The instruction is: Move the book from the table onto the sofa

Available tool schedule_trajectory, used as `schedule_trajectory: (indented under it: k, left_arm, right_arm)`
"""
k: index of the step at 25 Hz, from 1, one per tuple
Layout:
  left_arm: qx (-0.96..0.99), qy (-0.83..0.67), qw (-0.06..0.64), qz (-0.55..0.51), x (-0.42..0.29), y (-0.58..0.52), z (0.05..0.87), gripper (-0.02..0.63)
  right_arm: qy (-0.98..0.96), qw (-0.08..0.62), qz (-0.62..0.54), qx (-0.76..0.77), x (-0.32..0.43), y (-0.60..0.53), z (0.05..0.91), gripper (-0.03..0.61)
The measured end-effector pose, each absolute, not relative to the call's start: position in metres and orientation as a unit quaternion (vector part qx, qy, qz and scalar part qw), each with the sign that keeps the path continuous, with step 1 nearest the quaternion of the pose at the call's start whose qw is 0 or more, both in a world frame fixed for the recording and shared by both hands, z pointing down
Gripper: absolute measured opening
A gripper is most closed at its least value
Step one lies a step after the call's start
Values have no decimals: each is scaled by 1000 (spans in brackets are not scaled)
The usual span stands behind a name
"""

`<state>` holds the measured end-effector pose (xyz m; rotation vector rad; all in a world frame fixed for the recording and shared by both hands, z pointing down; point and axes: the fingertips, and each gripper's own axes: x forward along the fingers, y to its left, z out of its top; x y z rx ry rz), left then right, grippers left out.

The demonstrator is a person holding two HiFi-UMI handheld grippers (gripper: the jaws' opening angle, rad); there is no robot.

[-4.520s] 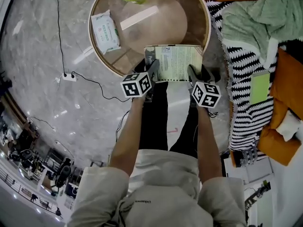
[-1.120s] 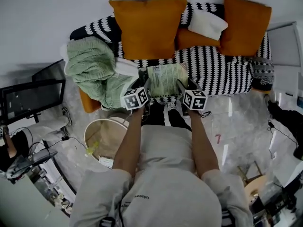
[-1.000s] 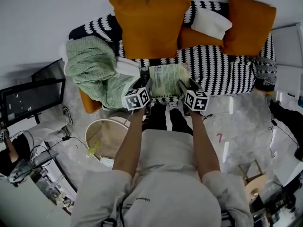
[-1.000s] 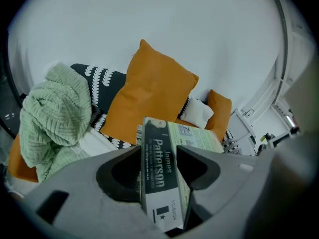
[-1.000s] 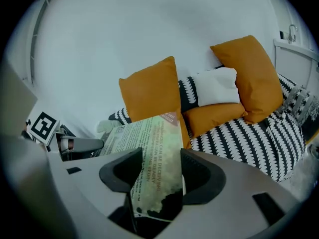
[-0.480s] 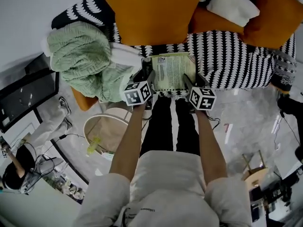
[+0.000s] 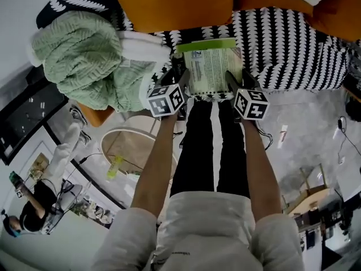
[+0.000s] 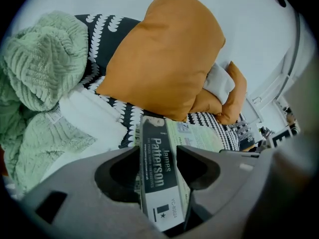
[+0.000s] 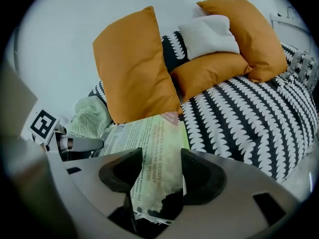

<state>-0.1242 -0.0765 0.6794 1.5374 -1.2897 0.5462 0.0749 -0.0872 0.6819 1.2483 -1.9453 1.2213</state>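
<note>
Jaws of left gripper (image 8: 158, 168) and right gripper (image 9: 158, 178) clamp book (image 7: 213, 69) (spine left) at sofa (image 7: 282, 38)

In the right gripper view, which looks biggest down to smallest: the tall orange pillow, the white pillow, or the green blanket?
1. Tall orange pillow, clearly largest.
2. White pillow and green blanket look close. The blanket is partly hidden, so no firm ranking.

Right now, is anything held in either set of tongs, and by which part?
The book, held by both: the left tongs are clamped on its spine edge, and the right tongs on the opposite long edge.
</note>
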Motion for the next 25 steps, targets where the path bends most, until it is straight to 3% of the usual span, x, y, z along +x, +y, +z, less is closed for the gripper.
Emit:
schedule_trajectory:
  k: [25]
  left_arm:
    - [673,-486,501,243,-121,-96,743,221]
  right_arm:
    - [-733,262,415,472,75,-113,743,239]
